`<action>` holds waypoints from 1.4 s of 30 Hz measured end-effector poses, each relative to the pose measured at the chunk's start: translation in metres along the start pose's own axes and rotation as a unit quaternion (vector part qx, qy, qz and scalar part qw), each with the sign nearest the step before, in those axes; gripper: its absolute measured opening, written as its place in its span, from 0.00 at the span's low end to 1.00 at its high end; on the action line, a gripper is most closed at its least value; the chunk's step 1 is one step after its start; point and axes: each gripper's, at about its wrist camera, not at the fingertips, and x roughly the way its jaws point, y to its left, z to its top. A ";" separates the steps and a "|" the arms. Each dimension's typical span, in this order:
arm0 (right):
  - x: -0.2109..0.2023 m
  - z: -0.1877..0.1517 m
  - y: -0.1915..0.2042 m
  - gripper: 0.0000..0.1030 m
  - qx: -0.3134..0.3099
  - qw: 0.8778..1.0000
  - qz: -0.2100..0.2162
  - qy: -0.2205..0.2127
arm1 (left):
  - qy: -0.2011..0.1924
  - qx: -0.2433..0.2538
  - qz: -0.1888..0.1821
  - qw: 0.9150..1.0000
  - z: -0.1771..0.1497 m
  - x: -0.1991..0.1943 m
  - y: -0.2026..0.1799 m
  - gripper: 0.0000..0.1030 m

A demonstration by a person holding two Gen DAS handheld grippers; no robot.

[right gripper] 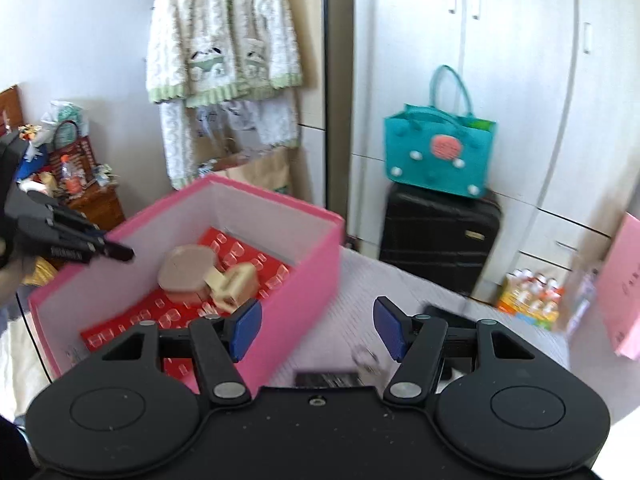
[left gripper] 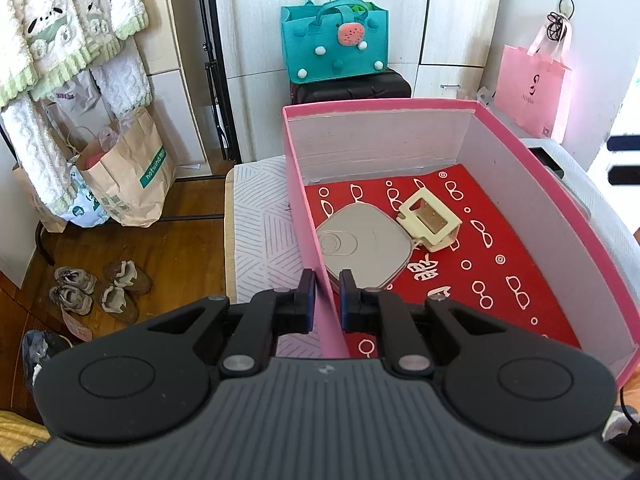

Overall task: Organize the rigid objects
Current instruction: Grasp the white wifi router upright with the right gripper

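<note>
Two rigid things lie inside the pink box [left gripper: 308, 208], on its red patterned floor: a flat grey rounded-square case [left gripper: 364, 246] against the left wall, and a cream hair claw [left gripper: 428, 218] touching the case's far right edge. The box stands on a table covered with a pale, line-patterned cloth [left gripper: 260, 232], close to that table's left edge.

The left gripper [left gripper: 327, 294] is clamped on the box's left wall near the front corner, one blue pad outside and one inside. The right gripper [right gripper: 318, 328] hangs over the cloth just right of the box, its jaws parted wide with nothing between them. Below it, small dark items [right gripper: 326, 378] lie blurred on the cloth; what they are cannot be told.

Beyond the table's far edge, a teal felt tote [left gripper: 334, 42] sits on a black suitcase [left gripper: 352, 86] before pale wardrobe doors. A pink paper bag [left gripper: 532, 88] hangs at the right. To the left, fleecy white-and-green garments [left gripper: 60, 32] hang above brown paper bags [left gripper: 128, 176], and shoes [left gripper: 100, 288] rest on the wooden floor.
</note>
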 end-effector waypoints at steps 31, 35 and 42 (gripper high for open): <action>0.065 -0.060 -0.070 0.18 0.184 0.983 -0.023 0.017 | -0.002 -0.008 -0.019 1.000 -0.003 0.000 0.005 0.12; 0.051 -0.054 -0.075 0.17 0.225 0.974 0.006 0.013 | -0.002 -0.008 -0.020 1.000 -0.003 0.000 0.005 0.12; 0.032 -0.036 -0.059 0.17 0.215 0.976 0.031 0.003 | -0.002 -0.005 -0.021 1.000 -0.004 0.000 0.005 0.12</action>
